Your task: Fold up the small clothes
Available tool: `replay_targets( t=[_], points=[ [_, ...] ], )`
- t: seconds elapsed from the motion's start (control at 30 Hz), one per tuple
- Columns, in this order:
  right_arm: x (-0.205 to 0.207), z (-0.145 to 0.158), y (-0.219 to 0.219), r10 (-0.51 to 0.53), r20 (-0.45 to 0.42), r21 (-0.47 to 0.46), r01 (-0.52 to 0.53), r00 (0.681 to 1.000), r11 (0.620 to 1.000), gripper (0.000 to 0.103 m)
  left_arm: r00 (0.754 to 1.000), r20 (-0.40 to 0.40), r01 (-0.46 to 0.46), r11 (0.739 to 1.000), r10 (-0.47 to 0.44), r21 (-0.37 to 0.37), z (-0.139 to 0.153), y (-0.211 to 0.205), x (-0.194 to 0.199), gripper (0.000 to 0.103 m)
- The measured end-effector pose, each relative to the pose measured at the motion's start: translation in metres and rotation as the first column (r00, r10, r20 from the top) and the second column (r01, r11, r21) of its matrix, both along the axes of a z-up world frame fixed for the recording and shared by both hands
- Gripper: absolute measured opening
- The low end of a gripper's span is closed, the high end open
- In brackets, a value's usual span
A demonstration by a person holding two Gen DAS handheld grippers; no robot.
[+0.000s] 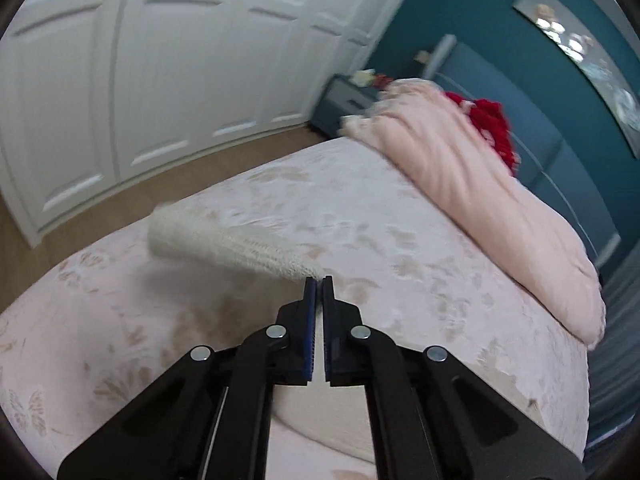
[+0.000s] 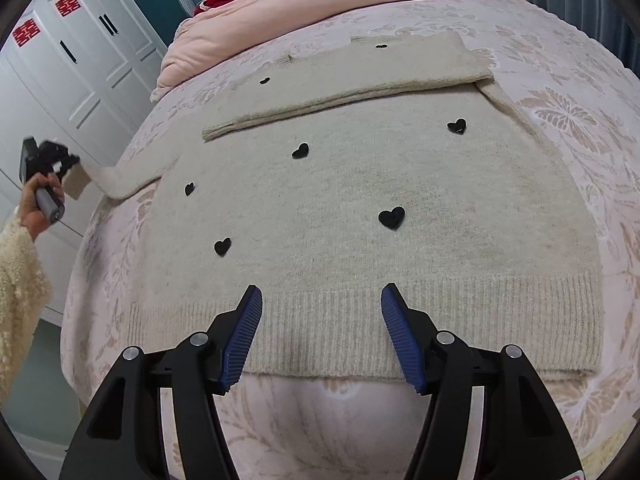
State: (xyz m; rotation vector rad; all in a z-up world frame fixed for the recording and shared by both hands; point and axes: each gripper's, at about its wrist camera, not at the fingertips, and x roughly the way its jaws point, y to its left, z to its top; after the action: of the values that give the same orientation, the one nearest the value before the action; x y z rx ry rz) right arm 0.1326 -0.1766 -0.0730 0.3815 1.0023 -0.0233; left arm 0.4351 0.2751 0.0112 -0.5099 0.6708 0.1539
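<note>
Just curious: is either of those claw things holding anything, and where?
Left gripper pinches the sweater by its sleeve cuff; right gripper holds nothing.

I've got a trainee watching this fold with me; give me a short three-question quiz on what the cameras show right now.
1. True or false: the right tool is shut on the sweater's hem.
2. Which part of the beige sweater does the left tool hold? A) hem B) sleeve end C) collar
3. Fill in: the black patches on the sweater are shaped like ____.

Key: 1. False; it is open above the hem. 2. B, the sleeve stretched off the bed's edge. 3. hearts.
</note>
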Motion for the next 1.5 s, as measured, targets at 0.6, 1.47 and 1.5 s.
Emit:
replay_targets(
  t=[0.6, 1.47, 1.5],
  points=[
    [0.021, 0.02, -0.085, -0.098, 0.079, 0.074, 0.092, 0.992, 0.993, 0.069, 0.89, -0.192, 0.375, 0.903, -0.414, -0.212, -0.125, -0.28, -0.168, 0.056],
    [0.307, 0.052, -0.055, -0.098, 0.213, 0.333, 0.022, 0.972, 0.943, 0.011, 0.963, -0.096, 0.149, 0.793, -0.253, -0.591, -0.126, -0.146, -0.1, 0.054],
    [0.31, 0.062, -0.058, -0.091, 0.223, 0.323, 0.014, 0.971, 0.946, 0.011, 0.966, -0.115, 0.115, 0.782, -0.232, -0.613, -0.132, -0.146, -0.083, 0.054]
  ],
)
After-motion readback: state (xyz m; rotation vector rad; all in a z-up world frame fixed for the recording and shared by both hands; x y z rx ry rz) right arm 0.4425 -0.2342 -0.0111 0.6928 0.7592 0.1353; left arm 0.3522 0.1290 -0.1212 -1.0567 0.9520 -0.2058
